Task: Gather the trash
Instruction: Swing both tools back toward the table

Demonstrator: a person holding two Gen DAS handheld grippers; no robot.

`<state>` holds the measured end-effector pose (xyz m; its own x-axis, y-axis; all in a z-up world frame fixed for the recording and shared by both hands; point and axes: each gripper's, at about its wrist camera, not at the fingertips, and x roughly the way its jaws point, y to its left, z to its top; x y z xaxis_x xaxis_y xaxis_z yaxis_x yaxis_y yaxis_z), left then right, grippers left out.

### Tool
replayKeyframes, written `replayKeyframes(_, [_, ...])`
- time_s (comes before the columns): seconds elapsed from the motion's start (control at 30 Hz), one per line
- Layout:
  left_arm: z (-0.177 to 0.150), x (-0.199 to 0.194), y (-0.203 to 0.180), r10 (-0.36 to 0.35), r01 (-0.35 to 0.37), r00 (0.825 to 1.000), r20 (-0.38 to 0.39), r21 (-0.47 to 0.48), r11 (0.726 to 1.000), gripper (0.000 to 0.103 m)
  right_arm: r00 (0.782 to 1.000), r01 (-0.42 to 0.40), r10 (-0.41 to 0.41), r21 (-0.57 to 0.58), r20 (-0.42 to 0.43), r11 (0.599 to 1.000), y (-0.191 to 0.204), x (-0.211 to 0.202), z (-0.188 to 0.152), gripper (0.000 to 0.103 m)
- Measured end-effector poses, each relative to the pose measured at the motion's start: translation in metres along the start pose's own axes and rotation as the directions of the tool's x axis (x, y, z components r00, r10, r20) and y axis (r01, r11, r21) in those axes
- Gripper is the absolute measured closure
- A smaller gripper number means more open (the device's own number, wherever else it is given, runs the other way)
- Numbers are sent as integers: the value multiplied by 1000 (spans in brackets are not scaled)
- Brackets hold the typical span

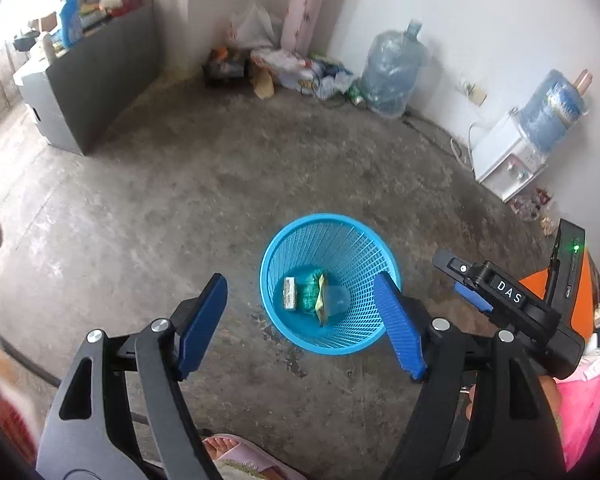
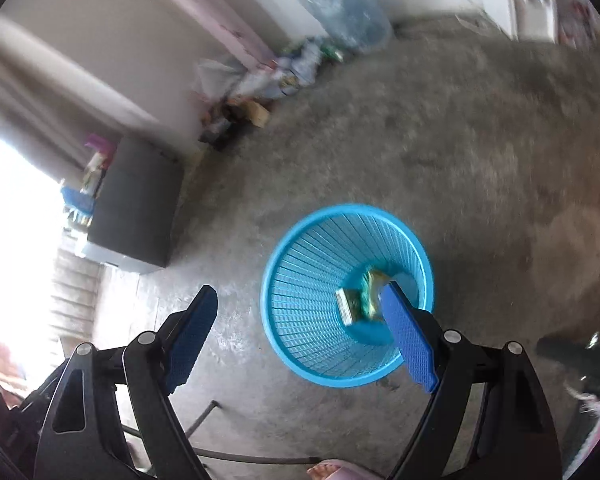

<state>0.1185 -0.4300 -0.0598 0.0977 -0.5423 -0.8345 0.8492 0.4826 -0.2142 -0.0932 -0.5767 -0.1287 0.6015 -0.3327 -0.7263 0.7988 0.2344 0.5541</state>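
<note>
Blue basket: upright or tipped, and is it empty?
Upright, not empty. The blue basket stands on the floor with its mouth up; a green wrapper and a small pale box lie at its bottom.

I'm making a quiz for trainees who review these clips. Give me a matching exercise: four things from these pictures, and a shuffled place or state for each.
Things:
1. blue basket
2. green wrapper
3. water jug
4. left gripper

Places or states:
A. against the far wall
B. open, holding nothing
C. standing on the concrete floor
D. lying in the basket's bottom

Pairs: 1-C, 2-D, 3-A, 4-B
</note>
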Motion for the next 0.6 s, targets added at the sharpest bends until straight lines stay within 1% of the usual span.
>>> replayKeyframes(0.1, [-11,-43,2,1,0,998,62,-9,1000,30,998,-19,26,-122,60,992,37,-38,-8,21])
replayKeyframes(0.17, [-23,-77,5,2,-1,994,107,-17,1000,30,995,-46,61,-192,76,980,58,-58,-16,21])
replayKeyframes(0.2, [-31,-94,7,2,0,991,132,-13,1000,29,994,-61,81,-233,79,971,69,-69,-21,21])
replayKeyframes(0.27, [-50,-130,12,25,-25,984,177,-5,1000,29,989,-100,129,-321,71,942,93,-88,-36,21])
replayKeyframes(0.33, [-72,-167,20,30,-32,974,222,4,999,29,981,-160,189,-403,33,901,116,-105,-53,21])
replayKeyframes(0.4, [-95,-198,31,49,-53,965,258,10,999,29,973,-207,232,-471,-5,857,136,-119,-71,21])
replayKeyframes(0.43, [-109,-215,38,64,-67,959,277,3,998,29,966,-232,256,-510,-24,828,147,-128,-82,21])
replayKeyframes(0.5, [-137,-246,56,105,-102,943,317,-25,994,29,954,-274,295,-560,-55,782,164,-142,-101,21])
replayKeyframes(0.57, [-169,-279,78,154,-136,925,348,-74,988,29,936,-328,336,-598,-103,731,181,-155,-124,21])
replayKeyframes(0.6, [-184,-293,89,177,-149,916,361,-104,983,29,930,-345,347,-610,-122,713,186,-160,-133,21])
